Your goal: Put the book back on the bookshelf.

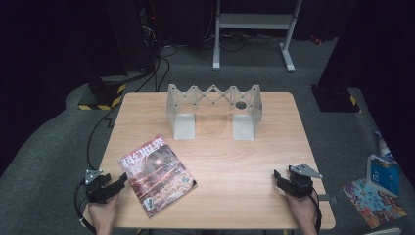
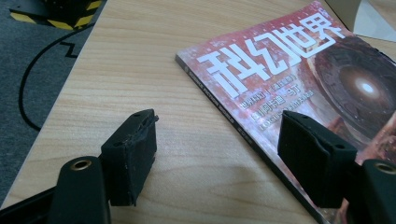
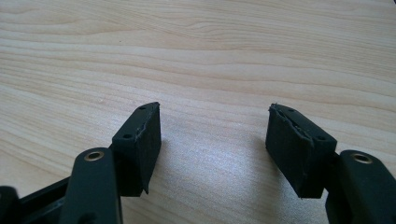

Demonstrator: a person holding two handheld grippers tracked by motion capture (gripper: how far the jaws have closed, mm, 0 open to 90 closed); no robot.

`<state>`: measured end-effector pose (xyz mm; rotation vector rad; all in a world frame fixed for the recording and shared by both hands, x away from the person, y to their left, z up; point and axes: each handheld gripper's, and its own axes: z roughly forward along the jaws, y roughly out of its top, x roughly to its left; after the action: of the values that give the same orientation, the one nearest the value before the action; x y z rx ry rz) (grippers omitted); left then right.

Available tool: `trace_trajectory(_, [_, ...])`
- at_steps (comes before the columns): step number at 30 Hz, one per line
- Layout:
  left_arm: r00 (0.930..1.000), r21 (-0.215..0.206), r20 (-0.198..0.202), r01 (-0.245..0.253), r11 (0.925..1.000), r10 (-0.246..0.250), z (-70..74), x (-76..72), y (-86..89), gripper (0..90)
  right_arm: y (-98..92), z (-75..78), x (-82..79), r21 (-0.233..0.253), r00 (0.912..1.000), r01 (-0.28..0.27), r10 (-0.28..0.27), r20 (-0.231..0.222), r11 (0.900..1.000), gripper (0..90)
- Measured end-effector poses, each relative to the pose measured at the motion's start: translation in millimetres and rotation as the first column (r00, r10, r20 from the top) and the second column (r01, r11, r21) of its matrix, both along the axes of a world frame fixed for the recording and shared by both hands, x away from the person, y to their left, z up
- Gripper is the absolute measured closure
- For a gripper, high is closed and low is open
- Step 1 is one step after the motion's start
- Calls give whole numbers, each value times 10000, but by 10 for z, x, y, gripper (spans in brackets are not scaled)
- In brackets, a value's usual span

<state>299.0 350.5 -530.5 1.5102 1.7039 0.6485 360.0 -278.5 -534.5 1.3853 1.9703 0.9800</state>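
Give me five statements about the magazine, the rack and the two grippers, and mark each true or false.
1. The magazine lies flat on the table, closer to the left gripper. True.
2. The left gripper is clamped on the magazine's edge. False: its jaws stand open, one over the cover and one over bare wood.
3. The right gripper is open over bare wood. True.
4. The magazine stands upright in the rack. False: the rack holds nothing and stands at the table's far side, apart from the magazine.
5. The magazine's cover is mostly red with white lettering. True.
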Motion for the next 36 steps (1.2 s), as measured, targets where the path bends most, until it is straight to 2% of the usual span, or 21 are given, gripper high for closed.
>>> trace_trajectory(10, [9984, 53, 51, 567, 9984, -567, 29, -67, -153, 276, 1, 0, -1, -17, 10000, -2, 2, 0, 10000, 358])
trace_trajectory(13, [9969, 315, -49, 787, 9964, -786, 31, -56, -244, 273, 0, 0, 0, -23, 10000, -32, 32, 9, 10000, 357])
trace_trajectory(21, [9975, 377, -255, 666, 9971, -657, 8, 20, -380, 217, 0, 0, -3, -30, 10000, -53, 53, 13, 10000, 356])
trace_trajectory(25, [9966, 680, -384, 755, 9948, -730, 0, 46, -442, 219, 0, 0, -3, -26, 10000, -56, 56, 10, 10000, 356])
trace_trajectory(32, [9949, 832, -523, 901, 9925, -859, 11, 53, -457, 247, 3, 1, -8, 12, 10000, -56, 56, -39, 10000, 356])
trace_trajectory(36, [9931, 966, -464, 1117, 9890, -1077, 3, 48, -483, 252, 3, 1, -9, 10, 10000, -70, 71, -39, 10000, 356])
